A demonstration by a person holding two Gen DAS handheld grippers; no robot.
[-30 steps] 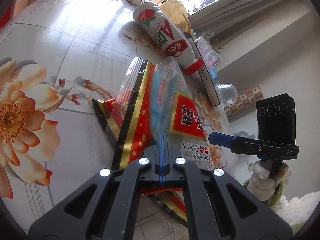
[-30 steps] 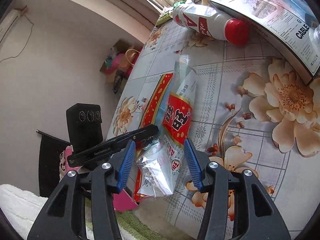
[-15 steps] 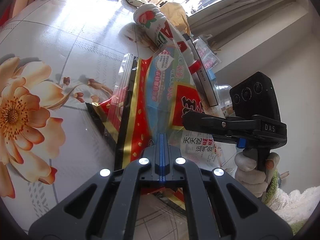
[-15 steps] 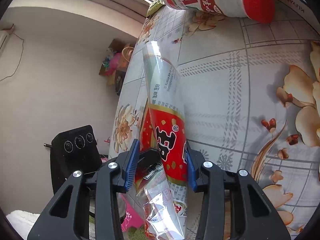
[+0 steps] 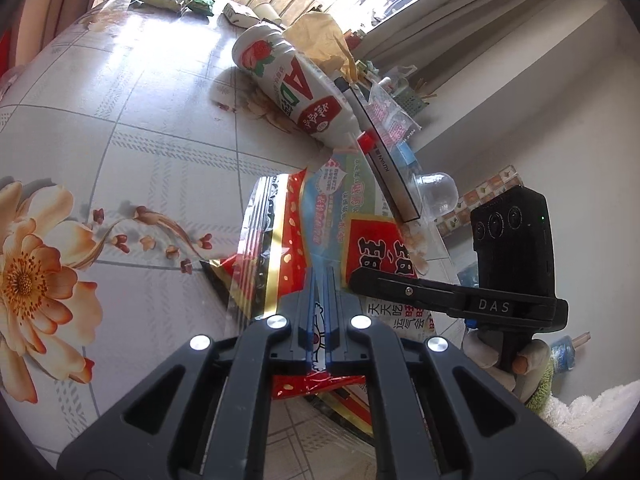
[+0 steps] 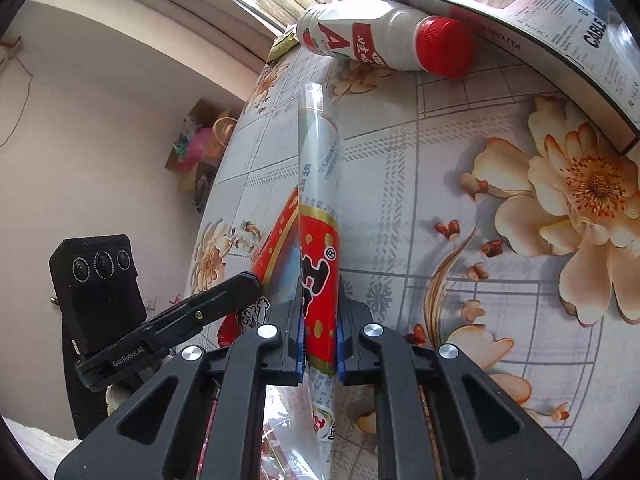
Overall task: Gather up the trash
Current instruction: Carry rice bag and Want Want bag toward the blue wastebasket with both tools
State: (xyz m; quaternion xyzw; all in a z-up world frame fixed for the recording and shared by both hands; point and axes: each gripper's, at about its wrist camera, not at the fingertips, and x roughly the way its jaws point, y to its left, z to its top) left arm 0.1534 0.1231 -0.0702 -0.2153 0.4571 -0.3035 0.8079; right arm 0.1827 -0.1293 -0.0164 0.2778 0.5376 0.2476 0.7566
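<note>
Both grippers are pinching the same crinkly red-and-clear plastic snack bag (image 6: 318,248): right gripper (image 6: 319,344) clamps its folded middle, left gripper (image 5: 319,320) its near edge. At 12 o'clock a white red-capped plastic bottle (image 6: 376,42) lies on the flower-print tablecloth (image 6: 460,240).

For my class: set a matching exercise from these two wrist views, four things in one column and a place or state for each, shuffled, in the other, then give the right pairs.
Things:
1. snack bag
2. milk bottle
3. cable box
4. green packets

Places or states:
A. far end of the table, by the window
B. lying on its side, red cap on
C. flat, just behind the bottle's cap
D. pinched by both the left gripper and right gripper

Pairs: 1-D, 2-B, 3-C, 4-A
</note>
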